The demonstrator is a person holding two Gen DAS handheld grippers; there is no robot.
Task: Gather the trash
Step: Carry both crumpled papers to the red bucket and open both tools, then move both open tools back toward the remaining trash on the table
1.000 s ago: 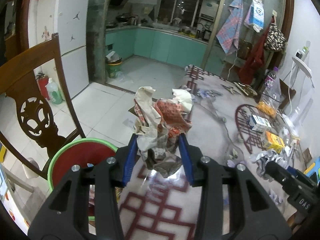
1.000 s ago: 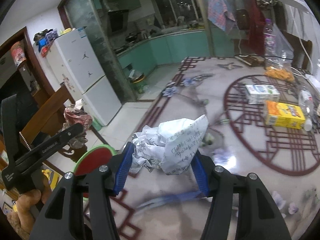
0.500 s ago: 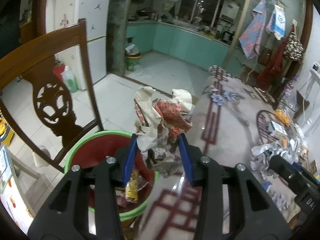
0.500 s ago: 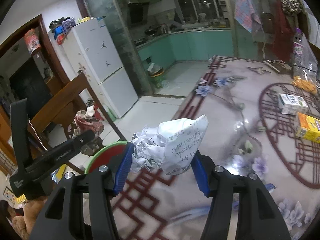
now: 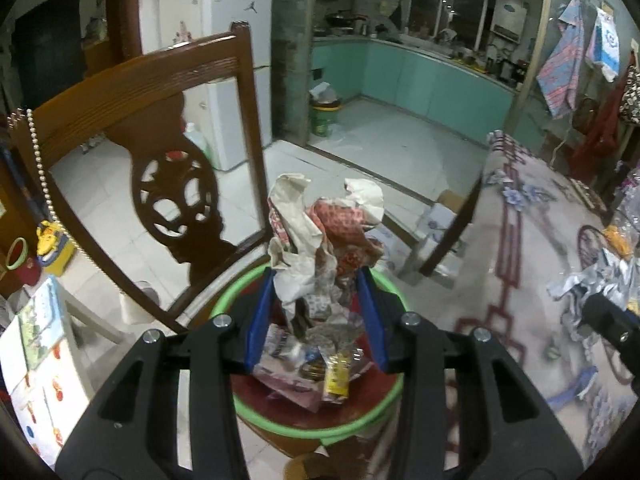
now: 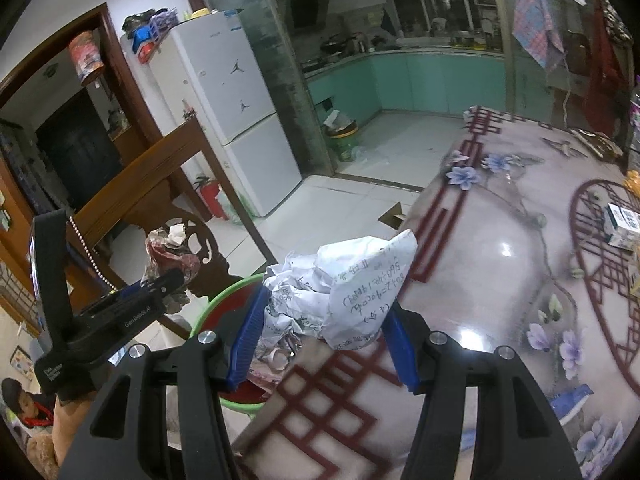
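Note:
My left gripper is shut on a crumpled red and cream paper wrapper and holds it directly above a green-rimmed red bin that has several pieces of trash in it. My right gripper is shut on a crumpled white paper with handwriting at the table's left edge, just right of the bin. The left gripper with its wrapper also shows in the right wrist view.
A dark wooden chair stands close behind the bin. The patterned table holds boxes at the far right. A crumpled foil piece lies on the table near the right gripper. A fridge stands behind.
Both grippers have moved left, off the table toward the bin. The left gripper with the wrapper now hangs over the bin; the right one has reached the table edge.

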